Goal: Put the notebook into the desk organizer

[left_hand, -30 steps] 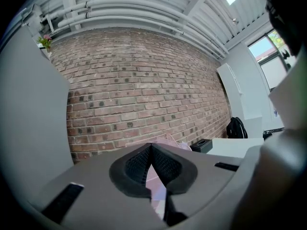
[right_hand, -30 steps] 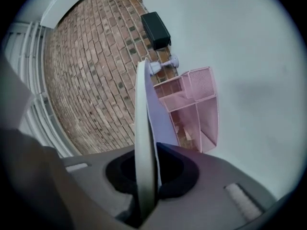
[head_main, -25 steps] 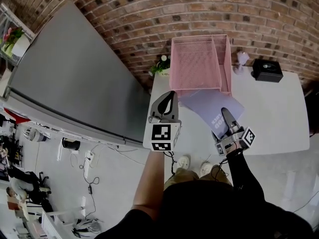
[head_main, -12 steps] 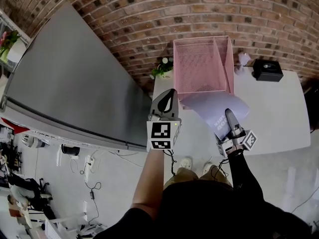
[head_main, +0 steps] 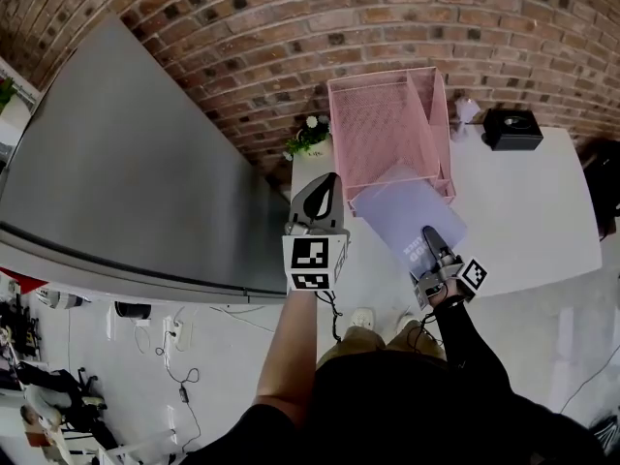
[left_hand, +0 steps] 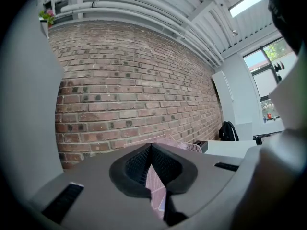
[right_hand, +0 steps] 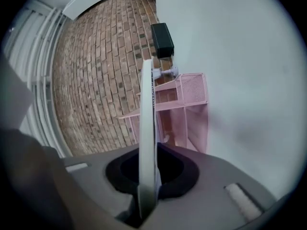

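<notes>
Since a second ago the lavender notebook (head_main: pixel 397 206) has travelled toward the pink mesh desk organizer (head_main: pixel 341 134). Its far corner now pokes over the organizer's open front, where before it stopped short of it. The right gripper (head_main: pixel 427 232) has followed it in.

From where I stand, the insertion has only just begun. Most of the notebook still hangs out in front of the organizer, above the white table (head_main: pixel 523 201). It has yet to be pushed on into what looks like the wider compartment, and then let go.

The right gripper is clamped on the notebook's near edge. In the right gripper view the notebook (right_hand: pixel 147 128) runs edge-on straight out from between the jaws toward the organizer (right_hand: pixel 194 87). The left gripper (head_main: pixel 327 184) hangs off the organizer's front left corner, jaws together on nothing, well clear of the notebook.
</notes>
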The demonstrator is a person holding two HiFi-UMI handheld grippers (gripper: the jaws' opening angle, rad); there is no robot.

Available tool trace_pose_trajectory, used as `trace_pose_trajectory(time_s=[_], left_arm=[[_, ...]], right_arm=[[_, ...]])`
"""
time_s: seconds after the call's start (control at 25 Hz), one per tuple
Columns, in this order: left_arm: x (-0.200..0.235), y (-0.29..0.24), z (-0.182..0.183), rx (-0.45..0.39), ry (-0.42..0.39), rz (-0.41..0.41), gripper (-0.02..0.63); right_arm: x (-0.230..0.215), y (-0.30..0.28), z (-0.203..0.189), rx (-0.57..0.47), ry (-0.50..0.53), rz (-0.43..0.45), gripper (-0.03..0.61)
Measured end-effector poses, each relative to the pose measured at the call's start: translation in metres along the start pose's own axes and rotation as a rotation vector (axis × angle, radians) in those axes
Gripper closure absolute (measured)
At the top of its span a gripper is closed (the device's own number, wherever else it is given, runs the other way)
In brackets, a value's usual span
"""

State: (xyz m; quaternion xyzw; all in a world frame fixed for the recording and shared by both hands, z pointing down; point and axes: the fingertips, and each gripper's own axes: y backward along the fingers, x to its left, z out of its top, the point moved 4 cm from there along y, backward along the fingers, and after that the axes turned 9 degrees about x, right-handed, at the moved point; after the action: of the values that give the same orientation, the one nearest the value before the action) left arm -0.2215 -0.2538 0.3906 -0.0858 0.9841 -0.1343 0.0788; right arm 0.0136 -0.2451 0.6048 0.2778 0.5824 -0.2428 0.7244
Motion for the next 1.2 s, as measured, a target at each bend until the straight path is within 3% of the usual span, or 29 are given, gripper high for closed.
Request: trace_pose_trajectory(time_s=[0.2,0.4,0.52,0.76,1.0,1.2], left_arm=[[0.001,-0.011,-0.004,0.002,0.001,-0.047,0.604],[0.002,-0.020,-0.005,-0.002,0.001,-0.094,0.604],[0.007,-0.023,-0.005,-0.002,-0.003,-0.111,0.606],[0.016,-0.027,-0.008,-0.007,-0.011,-0.139,0.605],[0.030,-0.027,-0.009,-0.014,-0.014,-0.158,0.606],[0.040,-0.025,-0.010,-0.021,-0.012,-0.171,0.606]], right_arm=[[-0.008,-0.001,-0.001,-0.044,0.030,-0.174,0.548],[-0.005,-0.009,-0.013,-0.154,-0.050,-0.183,0.548],[-0.010,-0.016,-0.018,-0.212,-0.050,-0.231,0.548],[-0.005,-0.026,-0.027,-0.293,0.034,-0.282,0.548],[0.010,-0.049,-0.049,-0.293,0.157,-0.355,0.548],[0.008,-0.052,-0.049,-0.384,0.141,-0.351,0.548]])
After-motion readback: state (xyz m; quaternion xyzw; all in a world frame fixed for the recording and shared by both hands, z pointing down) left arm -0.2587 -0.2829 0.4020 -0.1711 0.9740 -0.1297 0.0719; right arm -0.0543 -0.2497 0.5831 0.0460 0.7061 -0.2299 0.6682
